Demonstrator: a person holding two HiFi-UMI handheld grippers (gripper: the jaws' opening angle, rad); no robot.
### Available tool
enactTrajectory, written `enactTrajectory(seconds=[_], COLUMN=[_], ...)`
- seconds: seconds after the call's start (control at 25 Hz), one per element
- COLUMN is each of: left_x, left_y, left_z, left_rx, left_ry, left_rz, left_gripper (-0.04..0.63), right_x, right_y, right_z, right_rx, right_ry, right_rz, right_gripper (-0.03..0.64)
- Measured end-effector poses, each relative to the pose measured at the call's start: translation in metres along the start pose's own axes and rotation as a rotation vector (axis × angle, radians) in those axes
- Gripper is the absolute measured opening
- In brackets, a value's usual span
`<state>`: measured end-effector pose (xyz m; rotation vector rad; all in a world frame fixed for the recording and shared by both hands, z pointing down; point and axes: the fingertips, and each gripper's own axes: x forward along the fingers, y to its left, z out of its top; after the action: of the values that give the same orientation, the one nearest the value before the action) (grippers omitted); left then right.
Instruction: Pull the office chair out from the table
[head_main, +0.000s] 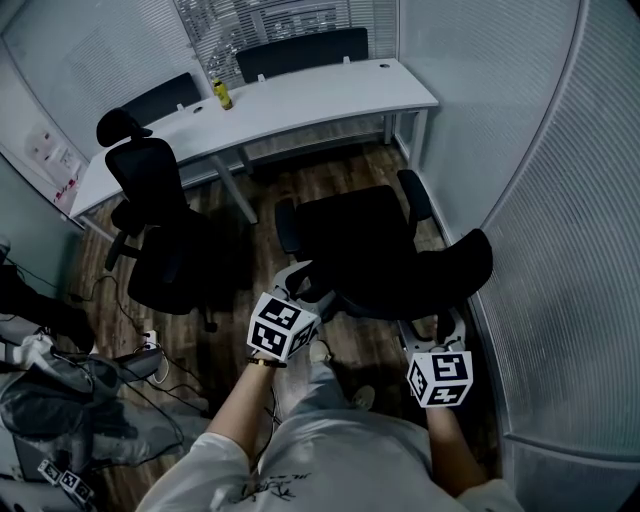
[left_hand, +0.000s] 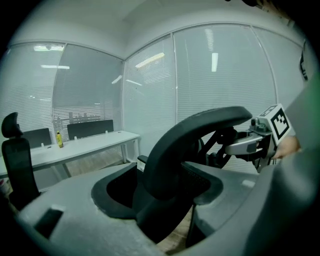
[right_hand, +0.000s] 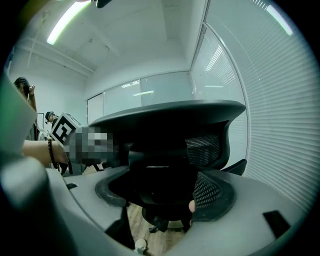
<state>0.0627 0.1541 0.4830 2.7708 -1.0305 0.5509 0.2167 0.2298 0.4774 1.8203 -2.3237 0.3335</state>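
The black office chair (head_main: 360, 245) stands out from the white table (head_main: 300, 95), its back toward me. My left gripper (head_main: 305, 283) is at the left edge of the chair's back. In the left gripper view the curved back frame (left_hand: 200, 125) passes between the jaws of the left gripper (left_hand: 165, 200), which stand wide with a gap on the left side: open. My right gripper (head_main: 440, 325) is at the right end of the headrest. In the right gripper view the dark chair back (right_hand: 170, 120) fills the space between the jaws of the right gripper (right_hand: 165, 200), which look shut on it.
A second black chair (head_main: 160, 230) stands at the table's left part. A yellow bottle (head_main: 221, 94) is on the tabletop. Cables and a bag (head_main: 60, 390) lie on the wood floor at the left. A glass wall with blinds (head_main: 560, 250) runs close on the right.
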Motion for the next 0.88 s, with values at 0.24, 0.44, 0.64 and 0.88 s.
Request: enactTrajectory(seconds=[0.24, 0.44, 0.64, 0.88], left_x=[-0.012, -0.026, -0.037, -0.053], left_y=[-0.001, 0.002, -0.009, -0.035], left_z=[0.001, -0.002, -0.009, -0.015], left_rx=[-0.015, -0.036, -0.077, -0.126], left_ry=[-0.024, -0.054, -0.062, -0.074], left_rz=[0.015, 0.085, 0.104, 0.108], left_gripper=[0.267, 0.265, 0.258, 0.195], right_x=[-0.006, -0.011, -0.018, -0.036], right_y=[0.003, 0.002, -0.001, 0.003], right_z=[-0.001, -0.002, -0.002, -0.004], right_rx=[0.007, 0.008, 0.003, 0.007], right_ry=[0.007, 0.013, 0.012, 0.012], right_rz=[-0.005, -0.005, -0.011, -0.023], right_gripper=[0.288, 0.288, 0.288, 0.287])
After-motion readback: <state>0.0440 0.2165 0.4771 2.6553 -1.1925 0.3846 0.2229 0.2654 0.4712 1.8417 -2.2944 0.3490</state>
